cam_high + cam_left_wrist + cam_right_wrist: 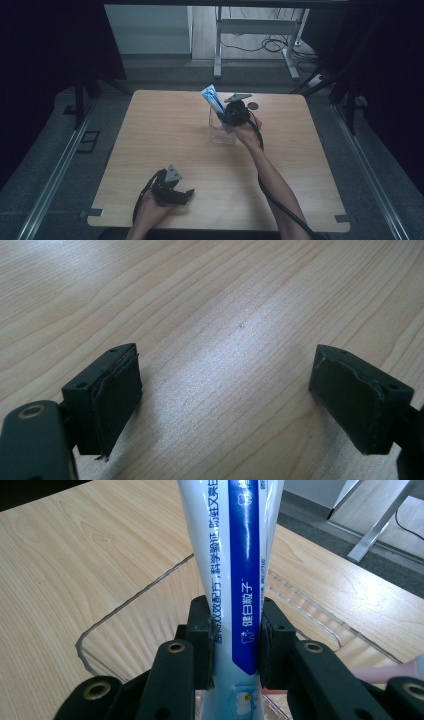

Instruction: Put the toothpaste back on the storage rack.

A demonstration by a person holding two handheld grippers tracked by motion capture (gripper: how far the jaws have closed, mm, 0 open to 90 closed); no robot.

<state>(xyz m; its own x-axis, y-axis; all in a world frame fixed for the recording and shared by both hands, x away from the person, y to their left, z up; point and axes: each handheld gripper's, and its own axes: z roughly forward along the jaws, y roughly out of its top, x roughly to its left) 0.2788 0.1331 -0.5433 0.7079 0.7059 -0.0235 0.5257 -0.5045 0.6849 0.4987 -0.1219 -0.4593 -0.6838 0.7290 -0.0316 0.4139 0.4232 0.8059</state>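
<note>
High view: right forearm stretched from the bottom edge up toward the table's far middle, right gripper [231, 116] poised over a clear container [222, 134], clamped on a blue-and-white toothpaste tube [212, 98] that leans up and leftward above the container's rim. Left hand [150, 210] resting low at the near edge of the wooden table [165, 130], left gripper [186, 194] lying close to the tabletop, pointed rightward, well apart from the container. Left gripper view: jaws spread wide, pads [117, 395] bare, nothing between them but wood grain just below. Right gripper view: jaws drawn narrow, pads [204, 640] pressed on both sides of the toothpaste tube [235, 560], tube rising upright between them; clear container [120, 620] directly beneath, rim curving around the grip; pale pink item [385, 672] at lower right, identity unclear.
</note>
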